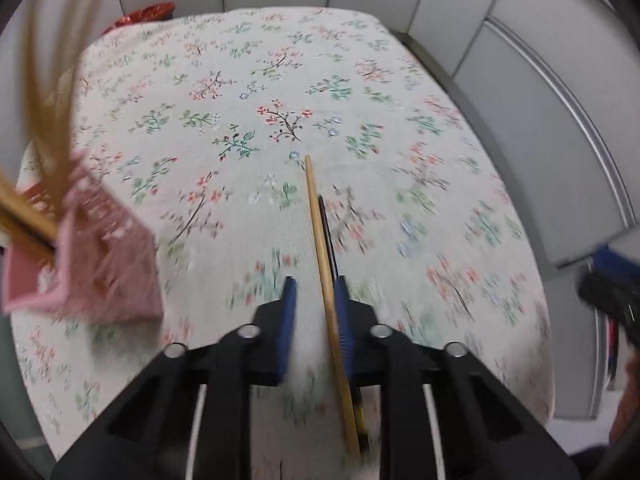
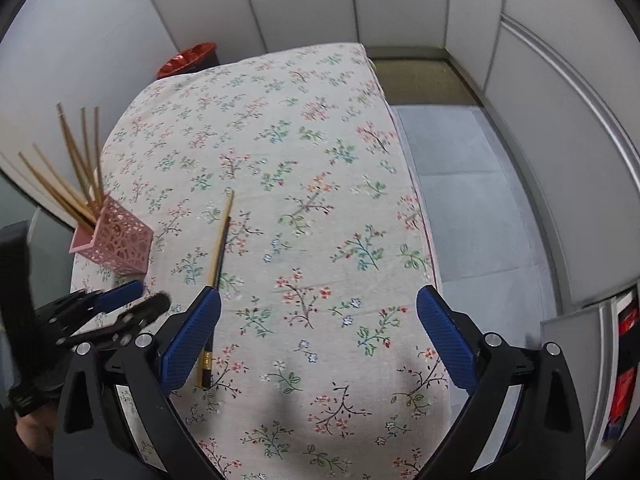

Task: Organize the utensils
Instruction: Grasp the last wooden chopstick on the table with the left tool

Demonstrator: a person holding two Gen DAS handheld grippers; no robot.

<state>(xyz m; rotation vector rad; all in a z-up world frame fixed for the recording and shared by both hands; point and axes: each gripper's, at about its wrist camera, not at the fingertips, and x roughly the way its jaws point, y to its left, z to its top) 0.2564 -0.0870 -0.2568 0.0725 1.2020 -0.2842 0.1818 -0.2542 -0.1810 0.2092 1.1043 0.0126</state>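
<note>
Upright, pink lattice holder [image 2: 116, 242] bristling with chopsticks [image 2: 76, 176], left claw [image 1: 314, 300] parted around loose chopstick [image 1: 322, 256], right claw [image 2: 318, 340] wide apart.

L gripper [image 1: 314, 296] sat low w/ its blue pads a bit apart, not clamped on anything (blurry in its own cam, tbh). R gripper [image 2: 318, 316] hovered beside it, jaws spread way wide, both pointed fwd, L one angled slightly inward.

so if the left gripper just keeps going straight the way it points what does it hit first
Probably the chopstick lying between its open fingers; the left gripper already straddles it. Past its tip only floral tablecloth shows, though depth is unclear.
</note>
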